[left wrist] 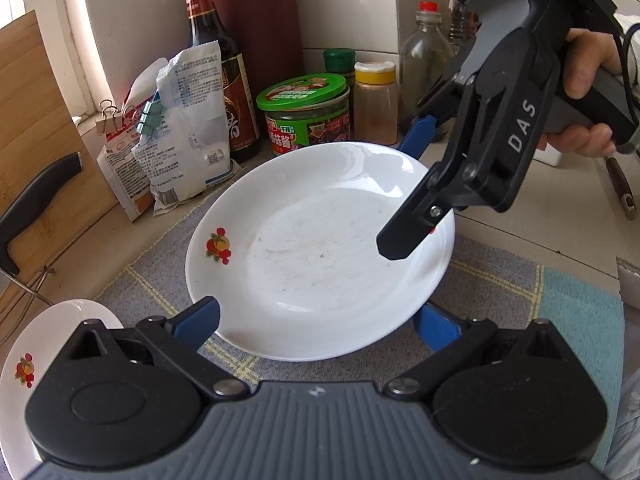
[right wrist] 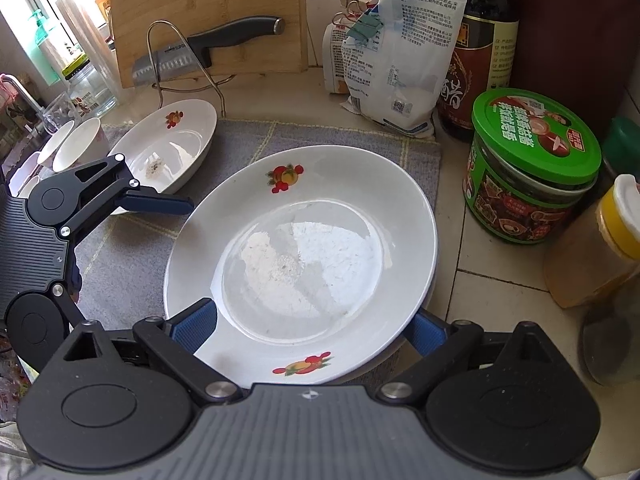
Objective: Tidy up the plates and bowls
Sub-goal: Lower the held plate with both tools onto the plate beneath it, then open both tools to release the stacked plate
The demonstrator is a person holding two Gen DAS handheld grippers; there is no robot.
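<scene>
A white plate with fruit prints (left wrist: 320, 248) (right wrist: 300, 264) lies on a grey checked cloth (right wrist: 132, 248). My left gripper (left wrist: 316, 320) is open wide, its blue pads on either side of the plate's near rim. My right gripper (right wrist: 310, 328), held by a hand, is open wide too. In the left wrist view it (left wrist: 404, 192) comes in from the right, one finger above the plate and the other beyond the far rim. Neither gripper's pads press on the plate. A second fruit-print plate (right wrist: 168, 148) (left wrist: 24, 360) sits on the cloth to the left, with two white bowls (right wrist: 80, 144) behind it.
Behind the cloth stand a green-lidded jar (right wrist: 532, 168), a dark sauce bottle (left wrist: 220, 60), clipped bags (right wrist: 400, 48) and a yellow-capped jar (left wrist: 376, 100). A wooden cutting board (right wrist: 208, 12) with a knife (right wrist: 208, 44) leans at the back. Glass jars (right wrist: 88, 84) crowd the far left.
</scene>
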